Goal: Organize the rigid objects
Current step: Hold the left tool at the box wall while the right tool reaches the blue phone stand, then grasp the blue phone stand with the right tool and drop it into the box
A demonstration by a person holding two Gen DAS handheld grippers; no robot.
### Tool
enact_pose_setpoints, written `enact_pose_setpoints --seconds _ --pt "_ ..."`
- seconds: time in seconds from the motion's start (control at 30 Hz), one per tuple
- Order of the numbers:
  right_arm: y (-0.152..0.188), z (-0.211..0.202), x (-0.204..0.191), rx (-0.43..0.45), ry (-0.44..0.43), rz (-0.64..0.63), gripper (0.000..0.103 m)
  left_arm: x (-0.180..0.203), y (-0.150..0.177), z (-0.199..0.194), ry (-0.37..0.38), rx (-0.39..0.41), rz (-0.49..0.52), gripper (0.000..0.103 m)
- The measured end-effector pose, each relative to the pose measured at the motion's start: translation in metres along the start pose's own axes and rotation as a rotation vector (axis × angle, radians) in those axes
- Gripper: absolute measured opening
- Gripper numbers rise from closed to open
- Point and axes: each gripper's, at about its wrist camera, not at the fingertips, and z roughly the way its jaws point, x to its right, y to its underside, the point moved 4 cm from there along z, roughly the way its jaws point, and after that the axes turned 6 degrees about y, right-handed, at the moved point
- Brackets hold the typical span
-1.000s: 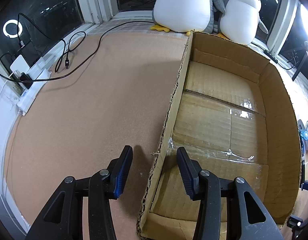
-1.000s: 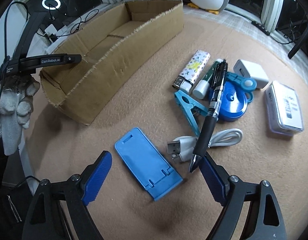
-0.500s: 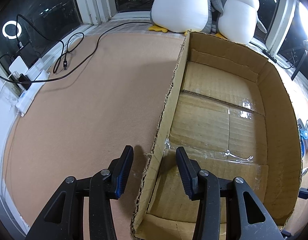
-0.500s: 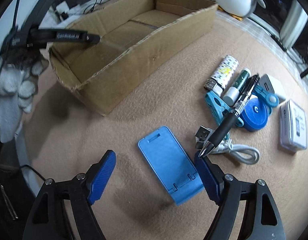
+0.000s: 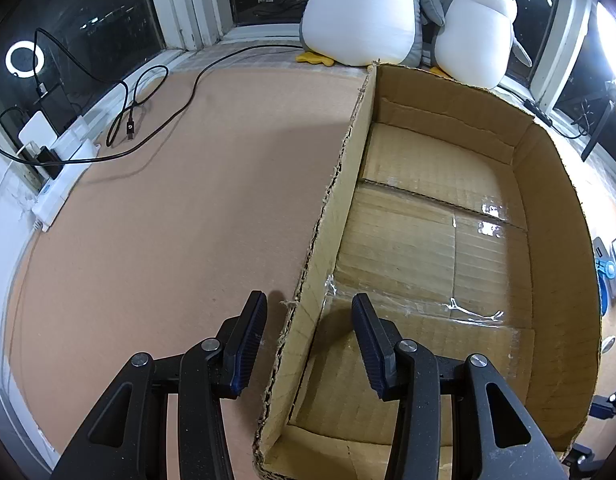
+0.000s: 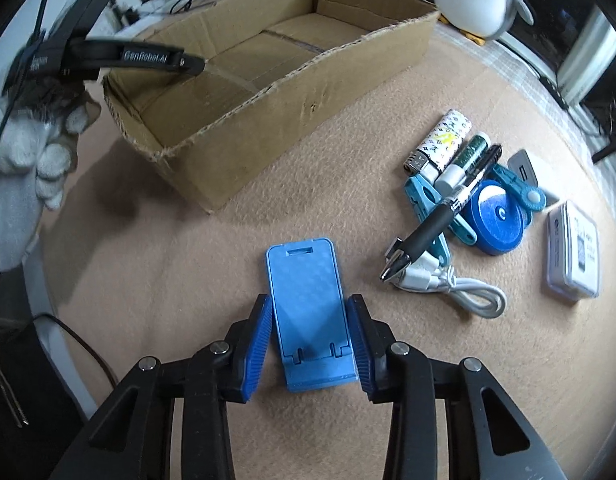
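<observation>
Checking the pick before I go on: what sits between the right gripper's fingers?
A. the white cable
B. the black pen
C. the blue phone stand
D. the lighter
C: the right gripper is closing on the blue phone stand, a pad along each long edge; the pen, cable and lighter lie apart.

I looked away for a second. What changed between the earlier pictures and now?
The right hand-held gripper shifted over the blue phone stand and its jaws are closing on it. The left hand-held gripper stayed straddling the cardboard box wall; the pen and cable stayed put.
</observation>
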Motion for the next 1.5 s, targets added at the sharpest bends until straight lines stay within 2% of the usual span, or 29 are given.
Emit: enact_pose_setpoints --seconds 0.13,0.3,0.53,0.73,1.0,1.33,1.4,1.47,1.5 --pt "0.002 -0.004 0.007 0.013 -0.03 0.086 0.034 0.0 0.0 0.0 0.002 0.001 0.0 0.048" --pt "-0.003 -0.023 0.011 0.056 -0.047 0.133 0.034 0.001 0.001 0.0 0.003 0.002 0.001 0.048" --pt "-0.048 -0.064 0.016 0.201 -0.076 0.168 0.034 0.003 0.001 0.0 -0.002 0.005 0.007 0.047" --pt "-0.092 -0.073 -0.004 0.289 -0.083 0.151 0.034 0.002 0.001 0.0 -0.002 0.007 0.01 0.047" --pt "-0.123 -0.045 -0.026 0.275 -0.086 0.147 0.034 0.002 0.001 0.0 0.001 0.009 0.012 0.044" --pt "-0.122 -0.039 -0.029 0.271 -0.068 0.156 0.035 0.005 0.001 -0.001 0.001 0.011 0.018 0.039" --pt "-0.123 -0.039 -0.028 0.268 -0.075 0.159 0.041 0.005 0.001 -0.001 0.001 0.011 0.018 0.039" --pt "-0.122 -0.042 -0.026 0.274 -0.075 0.17 0.057 0.005 0.001 -0.001 0.0 0.011 0.019 0.037" --pt "-0.121 -0.044 -0.024 0.283 -0.074 0.179 0.058 0.005 0.001 -0.001 0.0 0.011 0.021 0.037"
